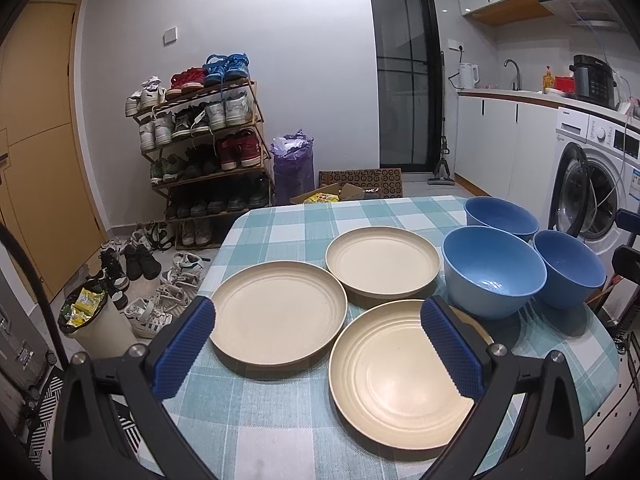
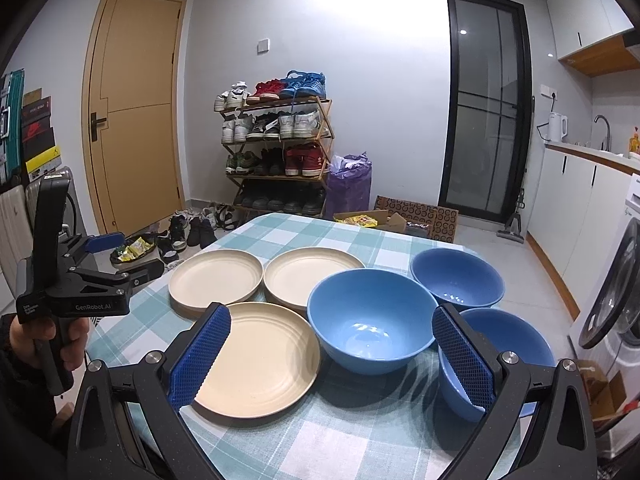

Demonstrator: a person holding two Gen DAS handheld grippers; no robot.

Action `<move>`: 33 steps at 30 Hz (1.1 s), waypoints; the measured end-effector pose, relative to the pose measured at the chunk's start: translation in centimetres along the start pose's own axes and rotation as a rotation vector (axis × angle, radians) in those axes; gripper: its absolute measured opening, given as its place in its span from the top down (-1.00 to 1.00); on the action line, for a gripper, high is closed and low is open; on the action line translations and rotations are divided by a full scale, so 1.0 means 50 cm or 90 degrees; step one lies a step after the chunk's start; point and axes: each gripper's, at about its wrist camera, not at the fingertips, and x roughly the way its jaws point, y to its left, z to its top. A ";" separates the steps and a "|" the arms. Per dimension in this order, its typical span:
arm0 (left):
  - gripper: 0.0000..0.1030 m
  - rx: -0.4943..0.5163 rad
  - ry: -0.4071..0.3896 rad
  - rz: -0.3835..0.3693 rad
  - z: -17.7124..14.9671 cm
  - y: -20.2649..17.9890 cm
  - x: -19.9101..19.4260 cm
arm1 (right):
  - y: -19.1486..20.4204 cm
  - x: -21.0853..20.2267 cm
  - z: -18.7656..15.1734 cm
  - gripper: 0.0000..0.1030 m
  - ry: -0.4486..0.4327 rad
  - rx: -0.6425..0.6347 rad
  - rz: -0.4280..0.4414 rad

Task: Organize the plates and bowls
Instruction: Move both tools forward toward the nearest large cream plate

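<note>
Three cream plates lie on the checked table (image 1: 280,420): a left plate (image 1: 278,312), a far plate (image 1: 382,260) and a near plate (image 1: 396,380). Three blue bowls stand to their right: a middle bowl (image 1: 492,268), a far bowl (image 1: 500,214) and a right bowl (image 1: 568,270). My left gripper (image 1: 318,344) is open and empty above the near edge of the plates. My right gripper (image 2: 332,354) is open and empty, hovering before the middle bowl (image 2: 372,328), with the near plate (image 2: 256,360) to its left and the right bowl (image 2: 508,356) behind its right finger.
A shoe rack (image 1: 204,152) and loose shoes sit on the floor beyond the table's left side. A bin (image 1: 92,320) stands by the left edge. A washing machine (image 1: 596,184) and counter are to the right. The left gripper (image 2: 100,256) shows in the right wrist view.
</note>
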 end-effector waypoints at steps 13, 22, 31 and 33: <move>-1.00 -0.027 0.001 -0.007 0.015 0.023 0.016 | -0.004 0.008 0.019 -0.99 0.005 -0.014 -0.002; -1.00 -0.039 0.003 -0.007 0.031 0.037 0.039 | -0.011 0.041 0.037 -0.99 0.022 -0.021 0.003; -1.00 -0.043 0.009 -0.004 0.048 0.046 0.066 | -0.017 0.067 0.060 -0.99 0.035 -0.024 0.003; -1.00 -0.044 0.012 -0.003 0.051 0.047 0.075 | -0.020 0.076 0.066 -0.99 0.039 -0.024 0.003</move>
